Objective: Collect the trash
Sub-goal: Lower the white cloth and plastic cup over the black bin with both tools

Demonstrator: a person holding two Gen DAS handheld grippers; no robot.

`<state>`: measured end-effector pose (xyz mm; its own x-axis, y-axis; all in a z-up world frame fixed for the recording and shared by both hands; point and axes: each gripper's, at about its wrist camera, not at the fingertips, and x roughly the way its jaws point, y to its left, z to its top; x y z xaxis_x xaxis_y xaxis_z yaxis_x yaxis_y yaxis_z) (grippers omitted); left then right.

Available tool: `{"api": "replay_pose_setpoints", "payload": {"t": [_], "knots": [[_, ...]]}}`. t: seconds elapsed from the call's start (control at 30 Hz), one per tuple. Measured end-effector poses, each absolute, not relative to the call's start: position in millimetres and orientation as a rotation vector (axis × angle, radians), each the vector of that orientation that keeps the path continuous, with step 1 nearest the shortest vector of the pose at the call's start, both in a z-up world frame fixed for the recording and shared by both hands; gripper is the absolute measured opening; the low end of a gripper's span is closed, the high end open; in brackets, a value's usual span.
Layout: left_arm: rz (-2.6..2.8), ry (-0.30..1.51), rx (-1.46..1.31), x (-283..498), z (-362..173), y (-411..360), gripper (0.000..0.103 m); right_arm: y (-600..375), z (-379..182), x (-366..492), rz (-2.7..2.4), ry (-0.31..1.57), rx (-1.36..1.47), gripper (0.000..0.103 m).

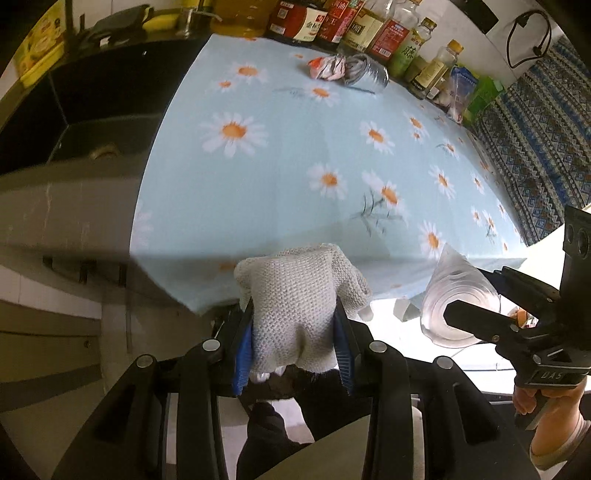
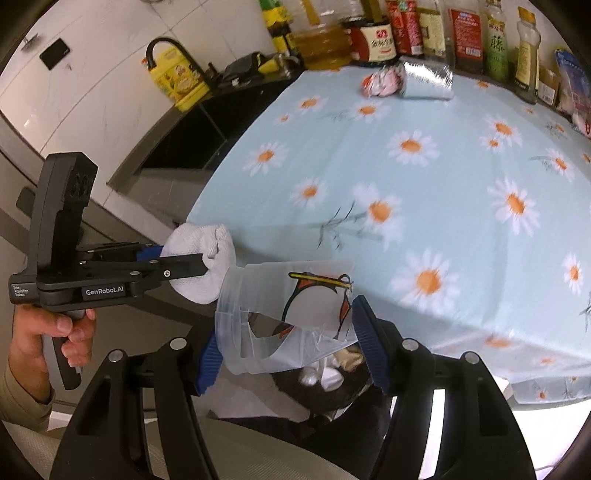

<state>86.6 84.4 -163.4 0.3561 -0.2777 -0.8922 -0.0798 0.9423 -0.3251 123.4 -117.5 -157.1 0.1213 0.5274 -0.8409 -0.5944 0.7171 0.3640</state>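
Observation:
My left gripper (image 1: 294, 304) is shut on a white knitted cloth (image 1: 299, 288), held just off the near edge of the daisy-print table (image 1: 280, 173). To its right, my right gripper (image 2: 288, 332) is shut on a clear plastic cup (image 2: 295, 299) with a printed logo; that cup (image 1: 454, 295) also shows in the left wrist view. Below both hangs a dark-lined trash bin (image 2: 291, 386) with scraps inside. At the table's far side lie a crumpled red-and-white wrapper (image 1: 327, 68) and a crushed silvery cup (image 1: 365, 74).
A row of sauce and oil bottles (image 2: 436, 33) lines the back edge behind the wrapper. A black sink (image 1: 85, 110) and a yellow jug (image 2: 177, 79) stand to the left of the table. A patterned blue cloth (image 1: 535, 140) hangs at the right.

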Motion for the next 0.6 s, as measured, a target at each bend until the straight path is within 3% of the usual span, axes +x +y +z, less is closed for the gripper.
{"api": "replay_pose_setpoints", "payload": {"t": [0.6], "knots": [[-0.155, 1.369, -0.404, 44, -239, 81, 0.036, -102, -225, 93, 0.802, 1.371, -0.11, 0.064]]}}
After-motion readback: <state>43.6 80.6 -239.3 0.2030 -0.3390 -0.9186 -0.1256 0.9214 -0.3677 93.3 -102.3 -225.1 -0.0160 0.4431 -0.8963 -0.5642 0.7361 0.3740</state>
